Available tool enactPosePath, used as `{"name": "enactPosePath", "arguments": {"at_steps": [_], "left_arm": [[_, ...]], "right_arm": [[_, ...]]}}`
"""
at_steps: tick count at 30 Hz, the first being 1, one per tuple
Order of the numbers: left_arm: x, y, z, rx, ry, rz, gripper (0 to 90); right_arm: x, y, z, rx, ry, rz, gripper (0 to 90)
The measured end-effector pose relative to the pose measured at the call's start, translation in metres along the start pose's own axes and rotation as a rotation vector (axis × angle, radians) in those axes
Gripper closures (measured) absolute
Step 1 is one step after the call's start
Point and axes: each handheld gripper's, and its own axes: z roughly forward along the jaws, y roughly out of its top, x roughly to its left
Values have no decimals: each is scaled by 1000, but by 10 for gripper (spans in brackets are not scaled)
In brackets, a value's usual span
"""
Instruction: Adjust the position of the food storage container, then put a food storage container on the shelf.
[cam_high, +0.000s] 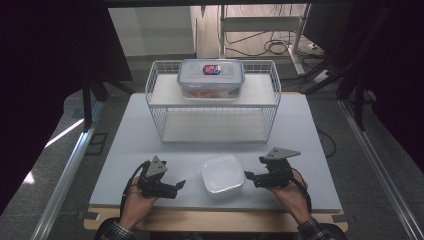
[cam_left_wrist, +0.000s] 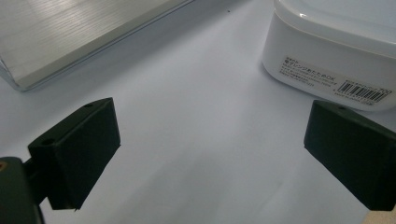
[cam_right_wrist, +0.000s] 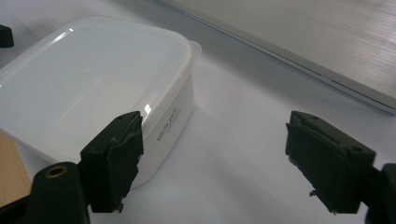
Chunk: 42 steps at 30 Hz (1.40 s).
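Observation:
A white lidded plastic box (cam_high: 222, 174) stands near the front edge of the pale board, between my two grippers. My left gripper (cam_high: 180, 186) rests just left of it, open, with bare board between its jaws. In the left gripper view (cam_left_wrist: 210, 149) the box (cam_left_wrist: 327, 51) shows at the upper right, with a barcode label on its side. My right gripper (cam_high: 247, 176) sits close to the box's right side and is open. In the right gripper view (cam_right_wrist: 210, 158) the box (cam_right_wrist: 93, 88) lies beside the left jaw and outside the gap.
A white wire rack (cam_high: 212, 102) stands at the back of the board (cam_high: 300, 150). On its upper shelf sits a clear clip-lid container (cam_high: 211, 77). The rack's lower shelf (cam_left_wrist: 70, 37) (cam_right_wrist: 303, 42) lies just beyond the grippers. A person's hands hold both grippers at the front edge.

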Motion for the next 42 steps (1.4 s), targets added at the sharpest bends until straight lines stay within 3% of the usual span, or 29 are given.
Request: {"name": "enactPosePath", "arguments": {"at_steps": [8,14,16,18,21,27,31,34,37,40,42], "left_arm": [[0,2,-1,17,-24,-39,39],[-2,9,-3,-3,-132,-102,51],[-7,12,-2,1,-141,-100,77],[-15,16,1,12,-148,-91,118],[-24,22,8,26,-147,-82,183],[-33,33,22,13,-202,-118,224],[-33,36,26,0,-253,-164,231],[-31,37,27,-8,-356,-239,236],[-36,41,28,17,-335,-220,253],[-37,40,36,39,-394,-266,279],[-40,42,37,49,-391,-271,284]], "right_arm": [[-2,0,0,-8,12,12,136],[-3,2,2,17,23,49,78],[-4,4,2,22,53,74,71],[-2,7,1,38,80,95,104],[5,12,3,54,71,69,220],[6,20,12,65,133,83,329],[3,22,18,89,187,116,373],[0,22,21,99,228,141,401],[-1,22,22,110,263,156,449],[0,23,23,123,279,162,466],[1,24,22,132,275,167,479]]}}
